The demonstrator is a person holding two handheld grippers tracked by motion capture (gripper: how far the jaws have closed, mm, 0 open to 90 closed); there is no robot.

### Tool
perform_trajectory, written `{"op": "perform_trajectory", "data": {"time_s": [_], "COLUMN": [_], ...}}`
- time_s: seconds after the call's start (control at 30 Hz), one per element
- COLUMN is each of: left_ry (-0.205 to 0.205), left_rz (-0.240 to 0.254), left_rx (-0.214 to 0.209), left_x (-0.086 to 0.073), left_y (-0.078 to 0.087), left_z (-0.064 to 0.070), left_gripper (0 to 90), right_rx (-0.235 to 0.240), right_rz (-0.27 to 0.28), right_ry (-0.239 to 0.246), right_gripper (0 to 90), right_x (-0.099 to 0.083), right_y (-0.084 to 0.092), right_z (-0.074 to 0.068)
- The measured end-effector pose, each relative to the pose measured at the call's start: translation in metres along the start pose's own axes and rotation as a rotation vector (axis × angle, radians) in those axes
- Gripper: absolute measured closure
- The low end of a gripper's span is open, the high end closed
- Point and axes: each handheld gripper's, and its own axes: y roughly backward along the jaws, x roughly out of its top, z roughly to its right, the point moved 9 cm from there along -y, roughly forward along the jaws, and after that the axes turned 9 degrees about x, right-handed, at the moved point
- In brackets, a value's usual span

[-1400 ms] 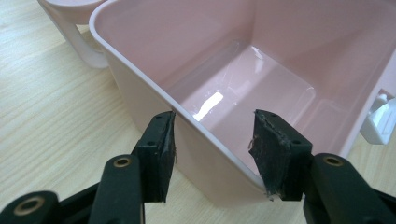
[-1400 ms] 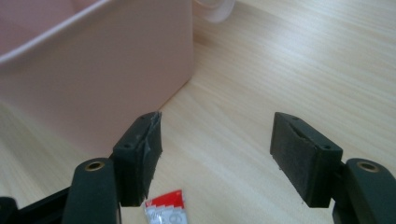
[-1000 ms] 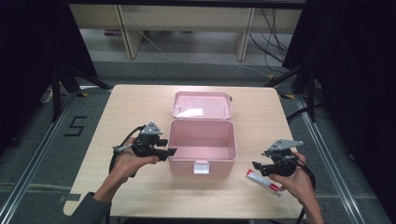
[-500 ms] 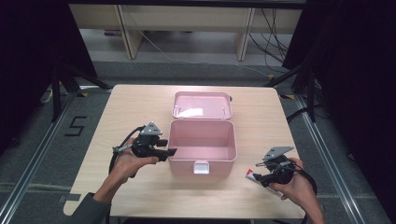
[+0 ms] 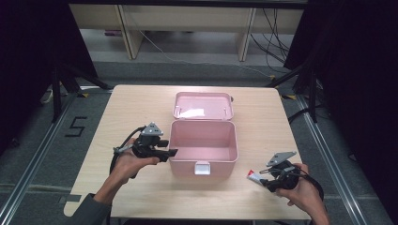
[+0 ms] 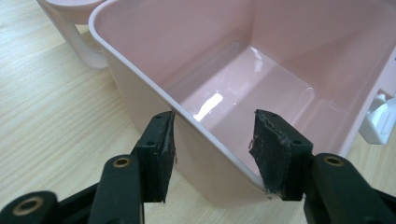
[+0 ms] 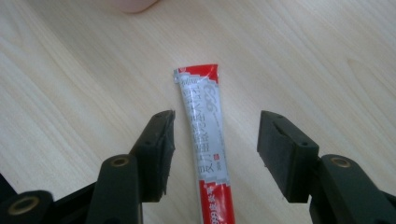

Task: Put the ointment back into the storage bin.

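**Tube about to be picked up beside the open pink box**

Right gripper (image 7: 212,154) poised over a small tube (image 7: 205,140) lying flat on the desk (image 5: 141,108), just off the front right corner of the pink box (image 5: 203,161). Its fingers (image 7: 156,151) have just been closing; they straddle the tube with a gap on each side, nothing gripped yet.

Tube: silver-grey body with red bands at both ends, small red print along its length, flat crimped end pointing away from the gripper.

Handling, as I judge it: light, soft-walled, squashes under pressure, foil-like skin probably a bit slick. It lies low on the wood, so the fingers must come right down to the desk. Best taken across the middle of the body, with a modest squeeze.

Left gripper (image 6: 212,154) about half open, its fingers astride the box's left wall, one outside, one inside; whether they press on it I cannot tell. Box empty, lid (image 5: 203,105) thrown back.
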Motion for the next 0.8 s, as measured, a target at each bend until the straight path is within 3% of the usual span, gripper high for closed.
{"op": "perform_trajectory", "data": {"time_s": [0.03,0.07,0.27,0.5,0.57,0.8], "left_ry": [-0.005,-0.006,-0.004,-0.006,-0.006,-0.006], "left_rz": [-0.001,-0.001,-0.002,-0.001,-0.002,-0.002], "left_rx": [-0.006,-0.005,-0.006,-0.005,-0.005,-0.005], "left_x": [0.0,0.0,0.0,0.0,0.0,0.0], "left_y": [0.0,0.0,0.0,0.0,0.0,0.0], "left_z": [0.0,0.0,0.0,0.0,0.0,0.0], "left_gripper": [48.3,48.3,48.2,48.2,48.2,48.2], "right_rx": [0.001,0.0,0.002,0.03,0.027,0.034], "right_rz": [-0.009,-0.017,-0.056,-0.115,-0.13,-0.218], "right_ry": [-0.027,-0.001,-0.016,0.013,-0.007,0.0], "right_gripper": [48.4,48.5,51.0,54.6,55.0,59.4], "right_x": [-0.002,-0.003,-0.008,-0.011,-0.013,-0.022], "right_y": [0.0,0.001,-0.004,-0.011,-0.013,-0.016], "right_z": [-0.002,0.0,-0.001,-0.004,-0.005,0.0]}}
